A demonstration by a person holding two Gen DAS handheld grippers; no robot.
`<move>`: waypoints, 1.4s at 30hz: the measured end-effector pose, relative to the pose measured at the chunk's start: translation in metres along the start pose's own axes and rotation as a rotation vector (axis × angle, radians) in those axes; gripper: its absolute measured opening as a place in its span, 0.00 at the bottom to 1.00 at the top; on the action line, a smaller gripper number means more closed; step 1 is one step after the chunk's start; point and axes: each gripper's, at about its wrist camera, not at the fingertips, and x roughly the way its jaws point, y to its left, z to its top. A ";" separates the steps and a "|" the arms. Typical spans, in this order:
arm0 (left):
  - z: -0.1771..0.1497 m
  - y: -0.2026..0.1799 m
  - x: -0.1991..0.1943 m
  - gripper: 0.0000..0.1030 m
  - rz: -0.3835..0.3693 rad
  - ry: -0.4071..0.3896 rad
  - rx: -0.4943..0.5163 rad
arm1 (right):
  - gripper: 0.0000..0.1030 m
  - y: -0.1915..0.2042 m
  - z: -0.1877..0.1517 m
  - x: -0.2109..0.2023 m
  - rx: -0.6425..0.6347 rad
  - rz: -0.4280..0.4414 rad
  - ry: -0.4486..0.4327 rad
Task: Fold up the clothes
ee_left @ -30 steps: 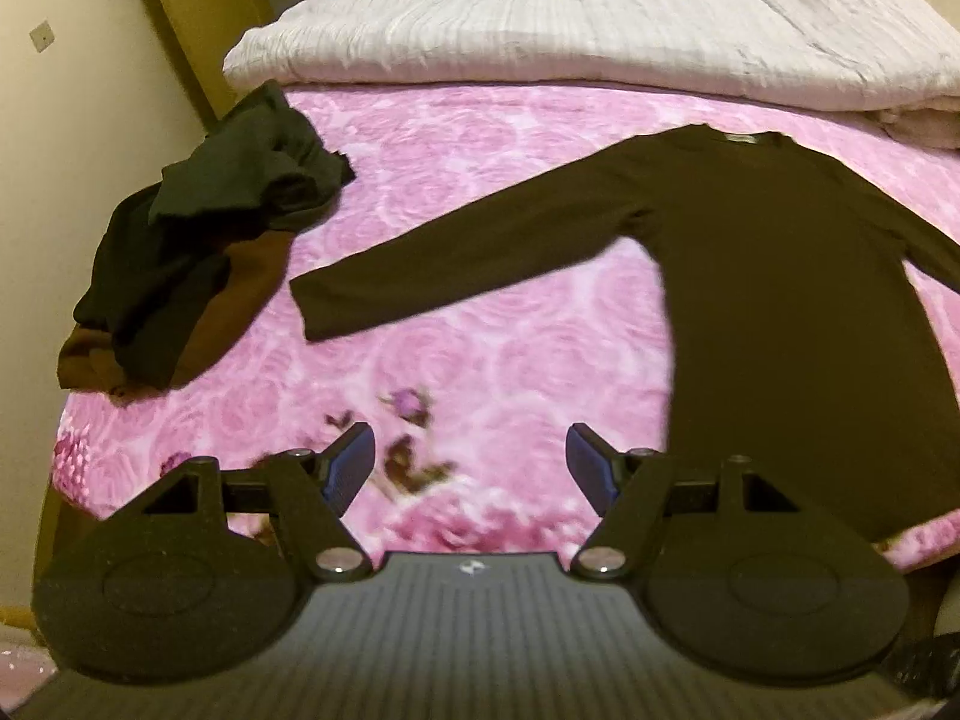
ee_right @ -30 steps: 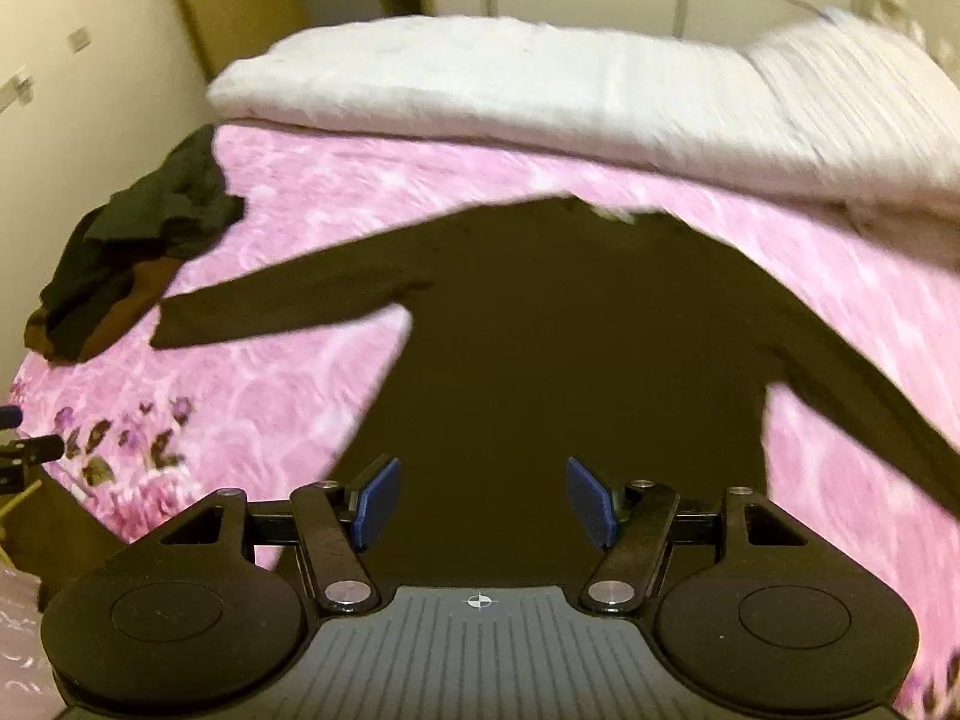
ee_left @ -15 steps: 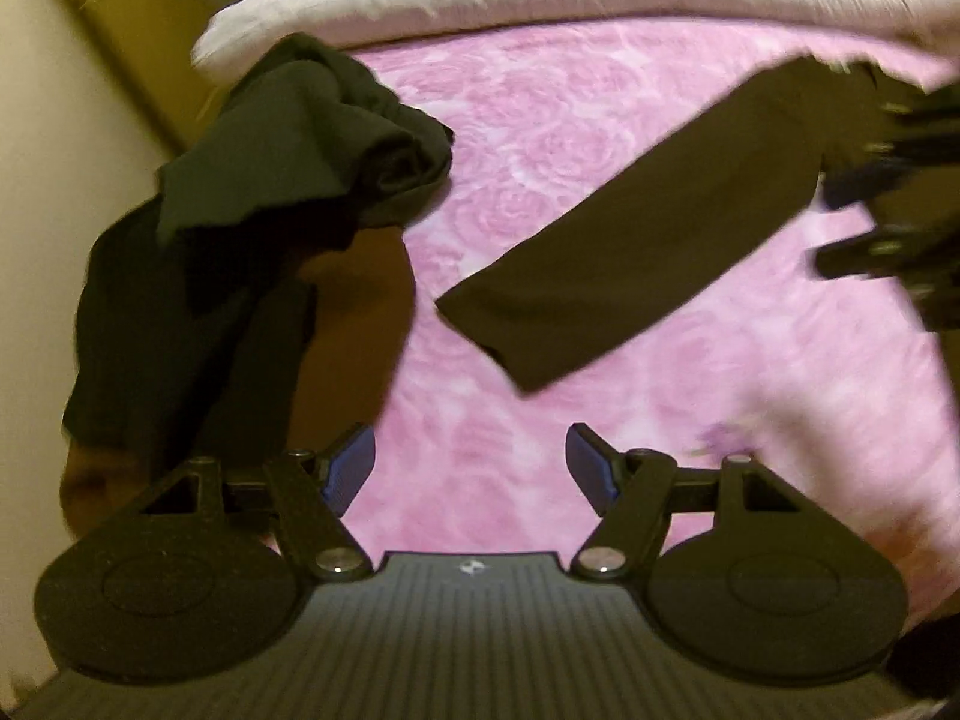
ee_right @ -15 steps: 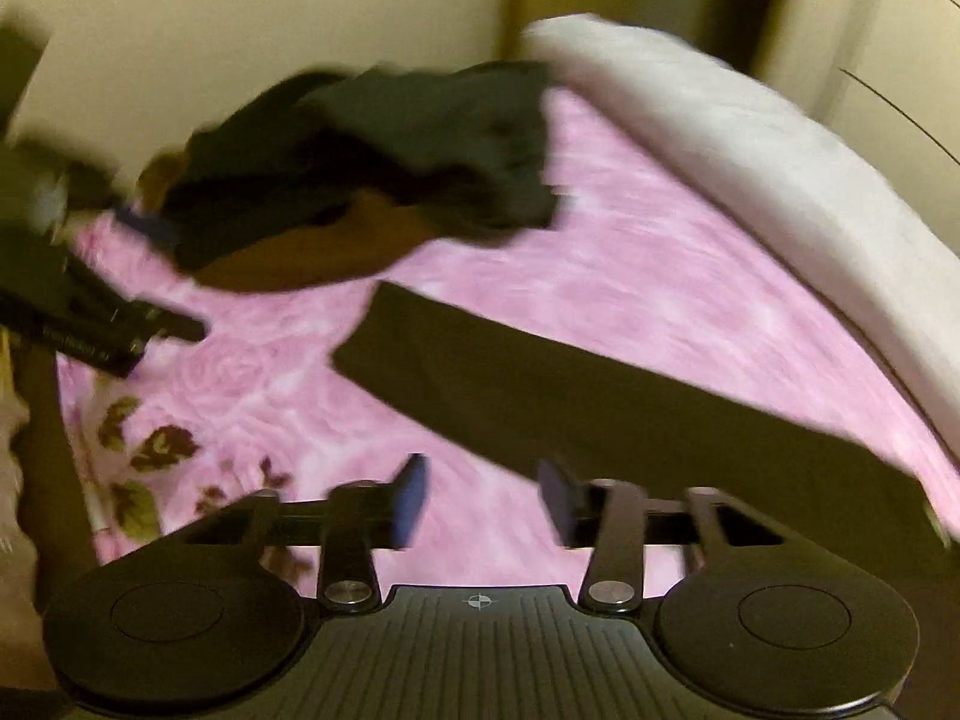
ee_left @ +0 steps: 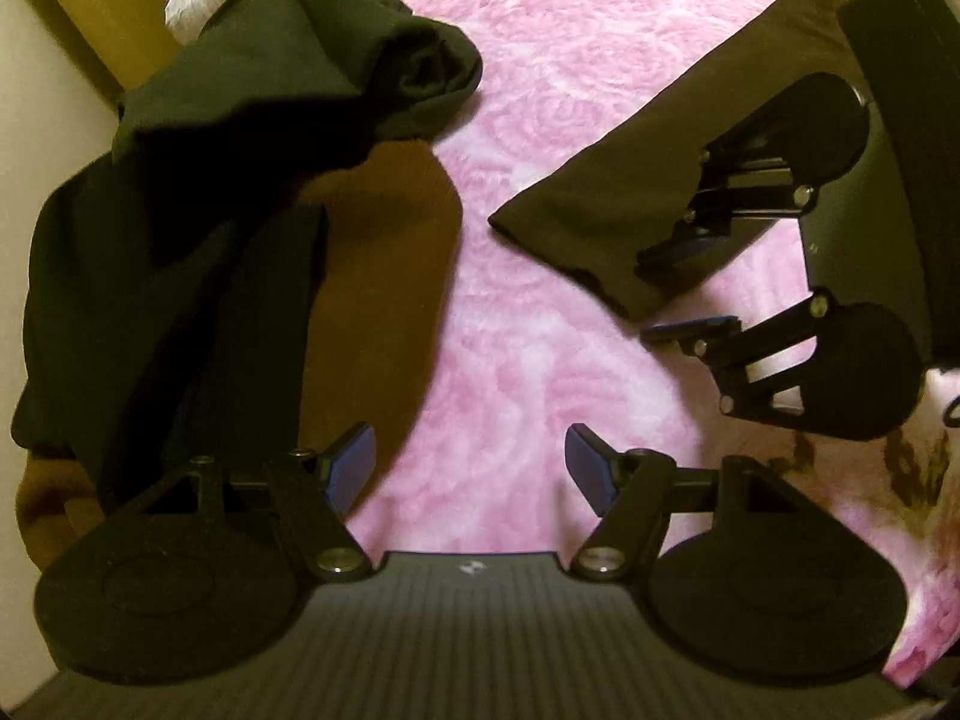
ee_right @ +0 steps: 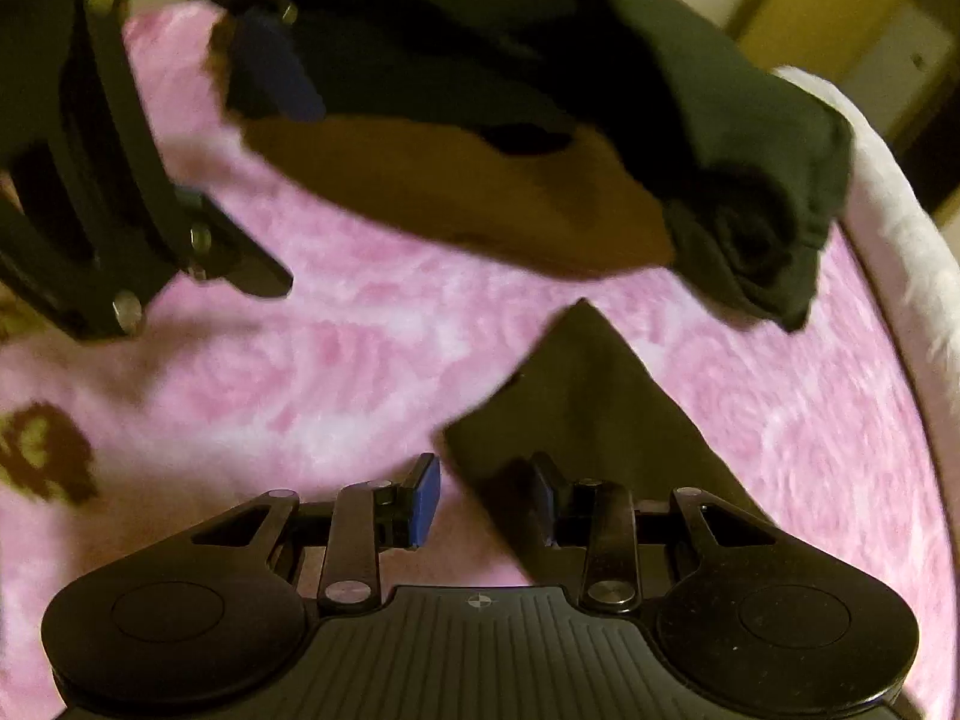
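We note the dark sleeve (ee_right: pixel 594 420) lying flat on the pink bed (ee_left: pixel 540 360), cuff beside the clothes heap (ee_left: pixel 240 180). Right gripper (ee_right: pixel 483 501) straddles the cuff edge, half-open, not yet pinching. Left gripper (ee_left: pixel 471 468) gapes wide, empty. Fabric looks soft, limp; we judge the cuff best.

Home bedroom: pink rose bedspread (ee_left: pixel 570 48)
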 end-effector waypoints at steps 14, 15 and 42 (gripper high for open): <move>0.054 -0.050 -0.020 0.64 -0.063 -0.109 0.058 | 0.04 -0.121 -0.002 -0.090 0.391 -0.087 -0.254; 0.064 -0.065 -0.023 0.64 -0.073 -0.125 0.082 | 0.04 -0.143 -0.017 -0.106 0.439 -0.127 -0.282; 0.233 -0.479 0.055 0.64 0.022 -0.154 0.287 | 0.04 -0.355 -0.621 -0.285 1.428 -0.576 -0.151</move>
